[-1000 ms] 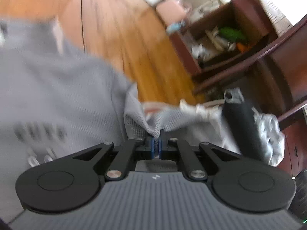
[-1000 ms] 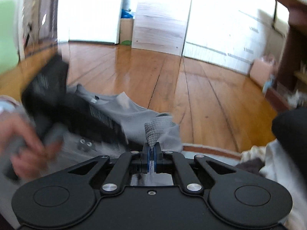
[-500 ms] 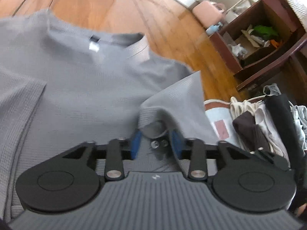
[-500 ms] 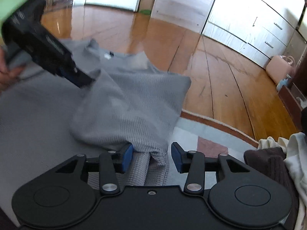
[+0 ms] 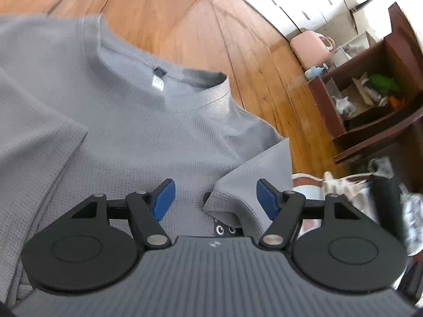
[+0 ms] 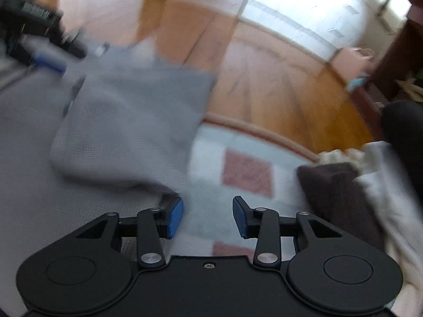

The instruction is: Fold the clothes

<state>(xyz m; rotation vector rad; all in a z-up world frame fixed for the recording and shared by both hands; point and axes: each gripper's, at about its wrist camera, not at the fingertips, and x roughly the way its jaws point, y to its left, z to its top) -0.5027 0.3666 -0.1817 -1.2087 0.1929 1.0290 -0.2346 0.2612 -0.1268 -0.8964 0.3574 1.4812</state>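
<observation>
Grey shirt (image 5: 148, 137) released — both hand-held grippers' jaws just opened.

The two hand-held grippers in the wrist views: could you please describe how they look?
The left hand-held gripper has matte black linkage arms on round hubs, silver pivot pins, blue finger pads and a ribbed grey body with a small white logo. The right hand-held gripper looks alike, but its body is smooth black with one small screw.

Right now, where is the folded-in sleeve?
In the left wrist view the sleeve lies flat on the gray shirt at its right side, just ahead of the open left gripper, near the rug edge.
</observation>
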